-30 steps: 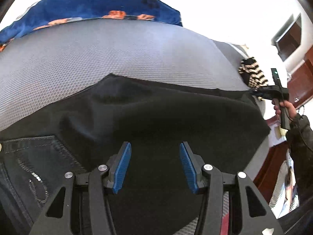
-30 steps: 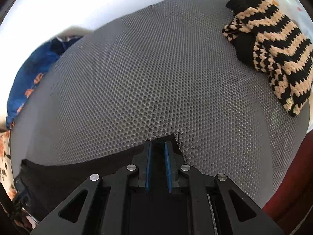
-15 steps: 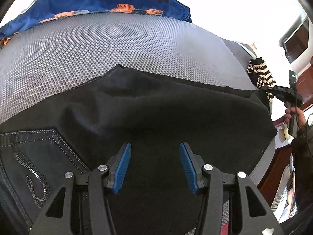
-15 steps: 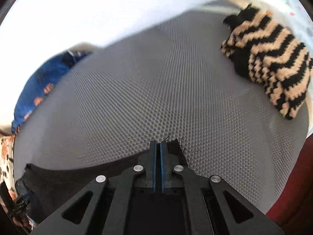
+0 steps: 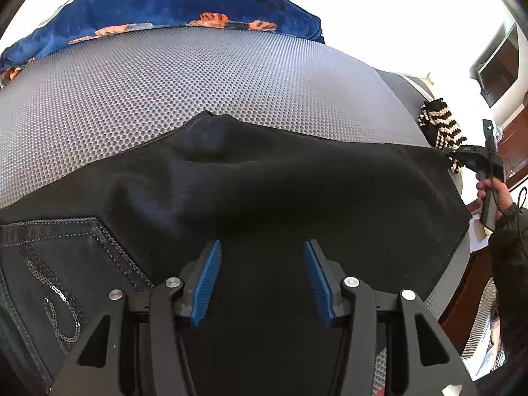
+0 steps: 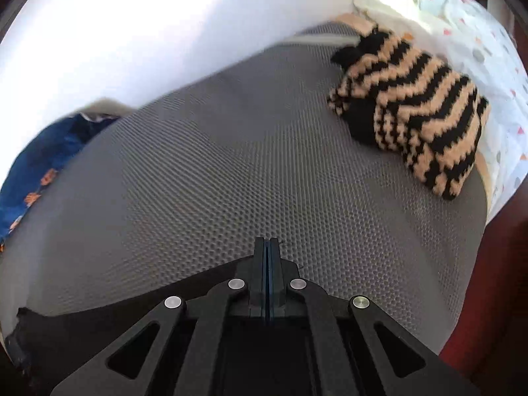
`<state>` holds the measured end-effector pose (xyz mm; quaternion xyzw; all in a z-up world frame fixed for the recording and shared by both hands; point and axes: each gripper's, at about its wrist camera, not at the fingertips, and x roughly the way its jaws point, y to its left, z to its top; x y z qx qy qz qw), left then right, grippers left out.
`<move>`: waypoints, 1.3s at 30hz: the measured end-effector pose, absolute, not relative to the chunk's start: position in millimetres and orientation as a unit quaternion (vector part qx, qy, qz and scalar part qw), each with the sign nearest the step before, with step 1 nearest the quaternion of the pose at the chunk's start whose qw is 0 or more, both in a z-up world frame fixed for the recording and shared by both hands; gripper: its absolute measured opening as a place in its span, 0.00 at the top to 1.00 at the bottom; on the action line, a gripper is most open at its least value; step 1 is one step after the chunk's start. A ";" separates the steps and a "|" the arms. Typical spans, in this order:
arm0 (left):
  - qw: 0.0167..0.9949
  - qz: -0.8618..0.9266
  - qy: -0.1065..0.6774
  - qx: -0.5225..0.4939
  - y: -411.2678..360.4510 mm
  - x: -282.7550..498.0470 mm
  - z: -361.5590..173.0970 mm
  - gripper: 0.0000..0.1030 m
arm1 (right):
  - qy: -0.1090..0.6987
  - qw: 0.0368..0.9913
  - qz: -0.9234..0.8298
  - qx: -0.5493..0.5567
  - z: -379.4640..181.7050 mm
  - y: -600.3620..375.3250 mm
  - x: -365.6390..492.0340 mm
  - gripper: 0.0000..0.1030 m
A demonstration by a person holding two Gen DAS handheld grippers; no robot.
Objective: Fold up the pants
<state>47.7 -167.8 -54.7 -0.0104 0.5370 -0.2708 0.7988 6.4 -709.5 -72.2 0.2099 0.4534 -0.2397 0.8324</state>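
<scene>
Black pants lie spread across a grey mesh mat, with a stitched back pocket at the lower left. My left gripper hovers over the middle of the cloth, jaws open and nothing pinched between the blue pads. My right gripper is shut on the corner of the pants' leg end. In the left wrist view the right gripper pinches the far right corner of the pants, with a hand on its handle.
A blue blanket with orange print lies along the mat's far edge. A black-and-tan striped knit piece sits at the mat's right end, beside a white patterned cloth. Dark wood furniture stands on the right.
The right jaws closed fully on the pants' corner, and the right view tipped up a little. The left gripper stayed open over the cloth.
</scene>
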 end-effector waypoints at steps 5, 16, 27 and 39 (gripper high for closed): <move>0.801 -0.278 0.530 0.008 -171.4 44.9 -56.0 0.53 | 0.496 0.804 -0.256 0.206 -96.9 -703.0 17.1 0.99; 0.822 -0.269 0.501 -0.029 -131.6 73.8 -35.0 0.52 | 0.452 0.842 -0.214 0.199 -24.0 -628.6 -28.8 0.81; 0.818 -0.280 0.503 -0.004 -115.7 47.3 -46.2 0.52 | 0.533 0.815 0.189 0.125 -17.0 -389.2 105.2 0.81; 0.833 -0.263 0.487 -0.005 -86.4 35.1 -49.4 0.51 | 0.628 0.721 0.292 0.020 -66.6 -269.6 195.4 0.74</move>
